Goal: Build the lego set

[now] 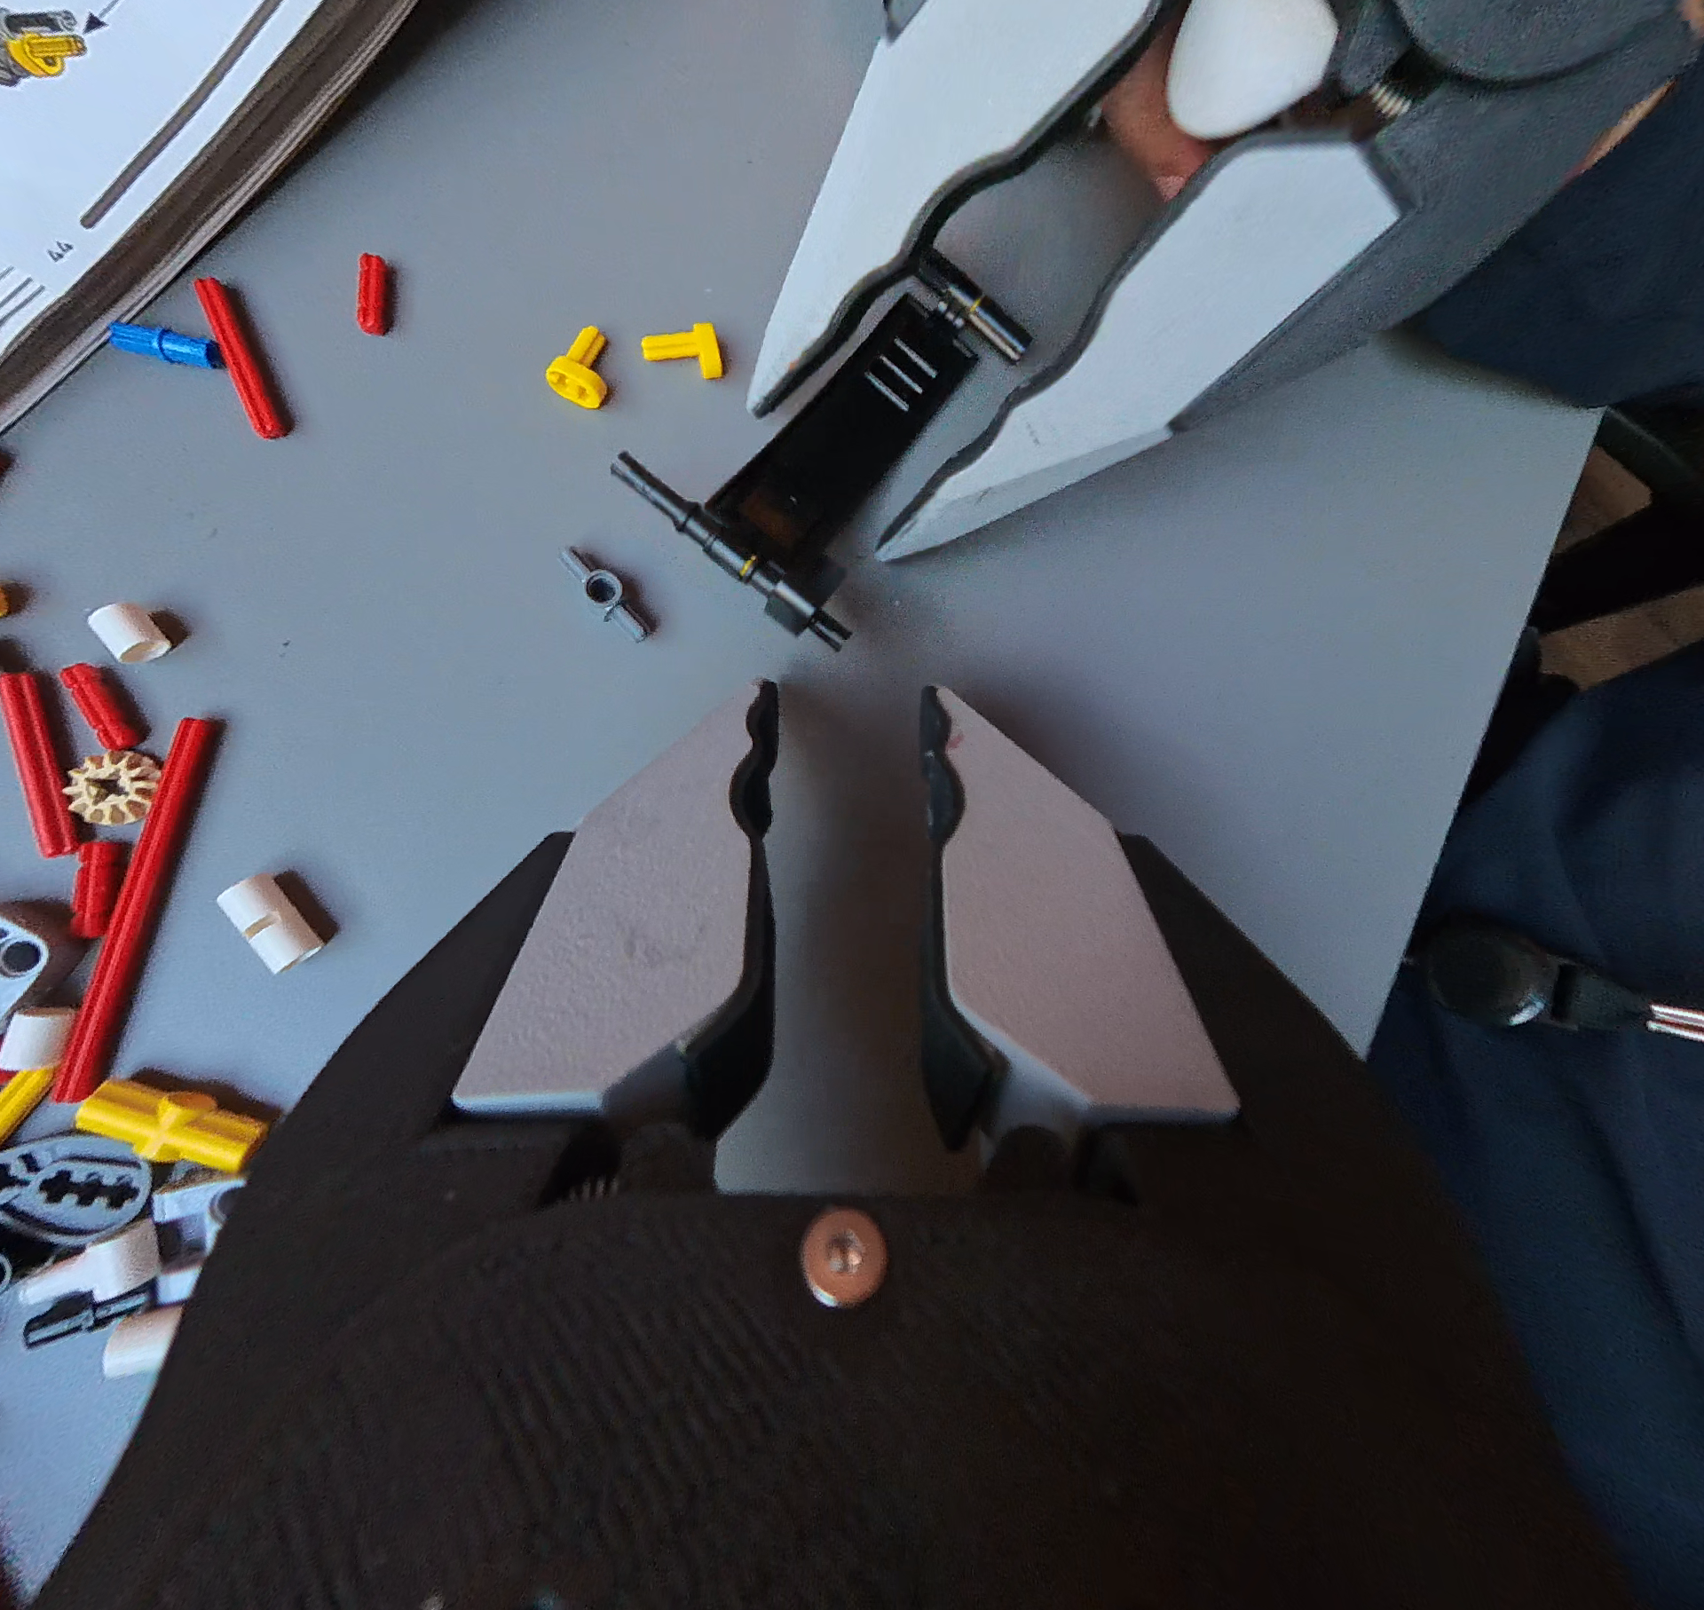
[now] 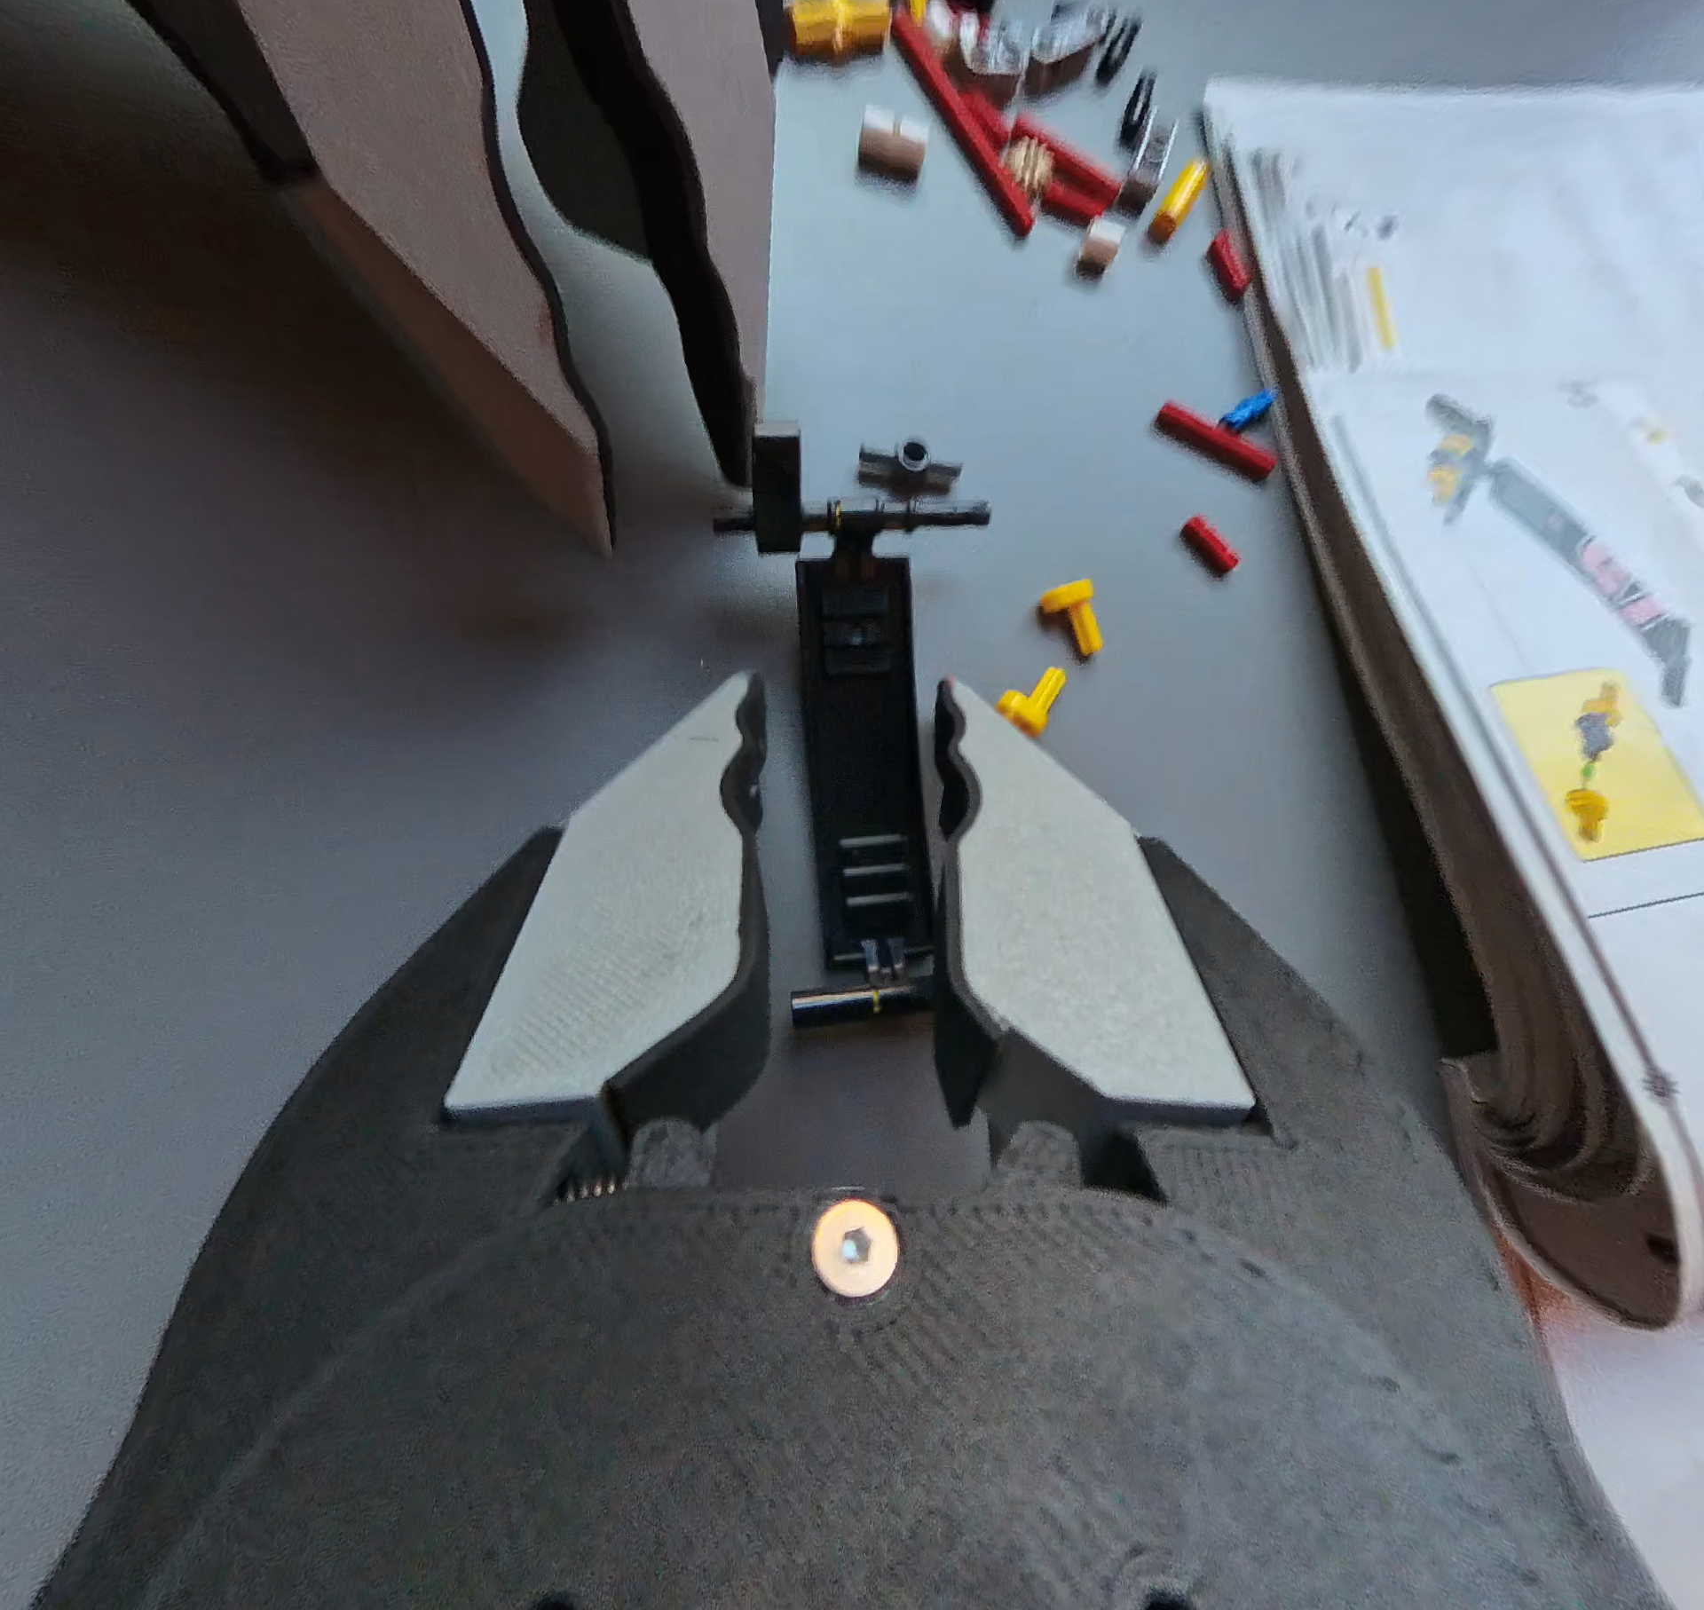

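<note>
A long black assembly with cross axles at both ends lies on the grey table. My right gripper is open and straddles it. The black piece runs between the pads with a thin gap on each side, so it is not gripped. The right gripper also shows in the left wrist view, coming in from the upper right. My left gripper is open and empty, with its tips just short of the assembly's near axle end. The left gripper also shows in the right wrist view, at the upper left.
A small grey connector and two yellow pins lie left of the assembly. Red axles and a pile of mixed parts lie farther left. An open instruction booklet is at the upper left. The table edge and a person's dark clothing are at the right. The grippers' ends are close to 5 cm from one another. My left gripper's tips are some 4 cm from the small grey connector. It is also in sight in the right wrist view.
</note>
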The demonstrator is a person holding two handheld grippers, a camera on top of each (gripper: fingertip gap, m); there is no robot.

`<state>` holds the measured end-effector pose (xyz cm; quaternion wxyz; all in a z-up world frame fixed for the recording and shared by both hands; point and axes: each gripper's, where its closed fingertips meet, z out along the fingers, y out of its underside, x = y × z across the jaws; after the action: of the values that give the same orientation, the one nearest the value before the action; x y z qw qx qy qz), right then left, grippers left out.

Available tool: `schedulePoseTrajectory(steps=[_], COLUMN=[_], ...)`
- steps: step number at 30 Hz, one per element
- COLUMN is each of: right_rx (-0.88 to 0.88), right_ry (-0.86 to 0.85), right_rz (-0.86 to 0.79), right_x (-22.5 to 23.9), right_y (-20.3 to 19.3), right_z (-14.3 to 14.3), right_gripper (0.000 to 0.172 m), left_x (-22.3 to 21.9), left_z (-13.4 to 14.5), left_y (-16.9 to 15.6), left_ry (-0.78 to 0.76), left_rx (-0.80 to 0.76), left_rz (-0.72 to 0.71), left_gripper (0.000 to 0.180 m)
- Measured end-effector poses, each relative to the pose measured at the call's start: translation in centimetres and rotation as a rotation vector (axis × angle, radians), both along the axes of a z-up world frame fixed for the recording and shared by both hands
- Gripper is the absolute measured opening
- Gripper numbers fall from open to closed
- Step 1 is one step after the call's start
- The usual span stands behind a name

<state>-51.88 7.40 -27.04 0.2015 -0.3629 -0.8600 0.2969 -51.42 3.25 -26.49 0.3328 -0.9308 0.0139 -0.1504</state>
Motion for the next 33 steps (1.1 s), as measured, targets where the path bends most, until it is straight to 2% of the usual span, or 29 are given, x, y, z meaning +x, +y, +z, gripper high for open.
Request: schedulePoseTrajectory(steps=[5, 11, 18, 23, 27, 33], right_rx=[-0.114, -0.043, 0.121, 0.126, 0.152, 0.08], right_ry=[-0.049, 0.006, 0.131, 0.202, 0.28, 0.348], right_rz=[-0.031, -0.019, -0.022, -0.029, -0.04, -0.038], right_x=[0.0, -0.2, -0.9, -1.2, -1.6, -1.6], right_y=[-0.5, -0.7, -0.1, -0.6, -0.5, -0.5], right_z=[-0.2, -0.1, 0.3, 1.3, 2.2, 3.7], right_gripper=[0.027, 0.023, 0.023, 0.023, 0.022, 0.021], left_x=[-0.2, 1.1, 0.4, 0.0, -0.8, -1.4], left_z=[-0.3, -0.1, 1.0, 1.3, 2.2, 3.1], left_y=[0.5, 0.9, 1.4, 2.1, 2.5, 2.2], left_ry=[-0.009, -0.085, -0.13, -0.136, -0.033, 0.183], left_rx=[0.014, 0.036, 0.089, 0.133, 0.209, 0.25], left_rz=[0.027, 0.009, 0.075, 0.12, 0.133, 0.066], left_gripper=[0.021, 0.024, 0.026, 0.022, 0.02, 0.016])
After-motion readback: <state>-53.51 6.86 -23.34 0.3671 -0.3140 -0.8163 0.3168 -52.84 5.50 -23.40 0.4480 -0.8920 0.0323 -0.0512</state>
